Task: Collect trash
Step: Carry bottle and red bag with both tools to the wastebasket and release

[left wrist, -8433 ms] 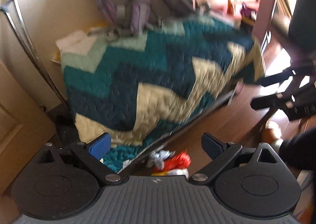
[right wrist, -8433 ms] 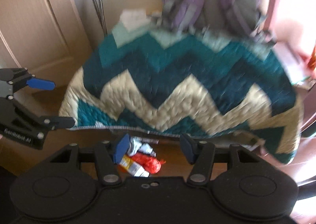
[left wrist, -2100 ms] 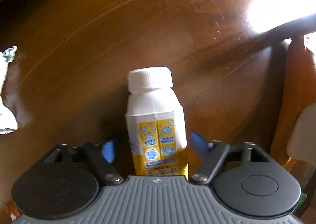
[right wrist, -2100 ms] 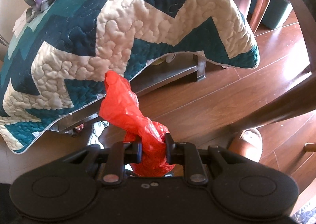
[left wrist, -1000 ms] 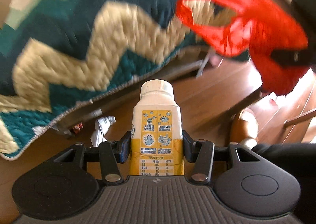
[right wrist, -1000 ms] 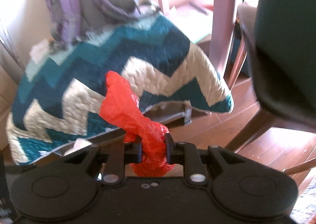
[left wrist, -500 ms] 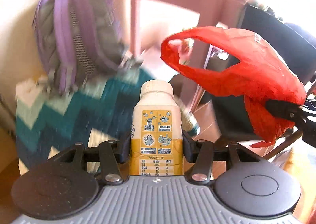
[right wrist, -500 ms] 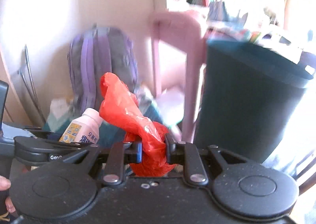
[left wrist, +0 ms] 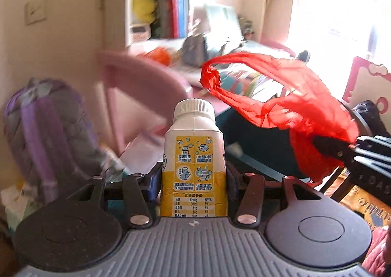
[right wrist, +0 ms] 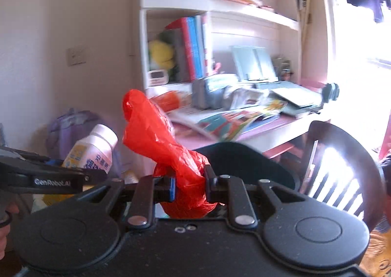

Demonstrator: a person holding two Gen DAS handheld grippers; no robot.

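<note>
My left gripper [left wrist: 194,176] is shut on a white and yellow milk bottle [left wrist: 194,167] with a white cap, held upright in the air. The bottle also shows in the right wrist view [right wrist: 91,148], at the left. My right gripper [right wrist: 189,182] is shut on a crumpled red plastic bag [right wrist: 168,152]. In the left wrist view the red bag [left wrist: 281,105] hangs from the right gripper [left wrist: 342,152], to the right of the bottle and slightly above it.
A dark bin [right wrist: 244,162] stands just behind the bag. A pink desk [right wrist: 244,130] cluttered with books and papers lies beyond, with bookshelves [right wrist: 195,8] above. A dark chair [right wrist: 342,167] is at the right. A purple backpack [left wrist: 46,130] is at the left.
Both grippers have lifted and tilted up, so the views swung from the quilt and floor to the desk and shelves. The bottle and red bag stay gripped.
</note>
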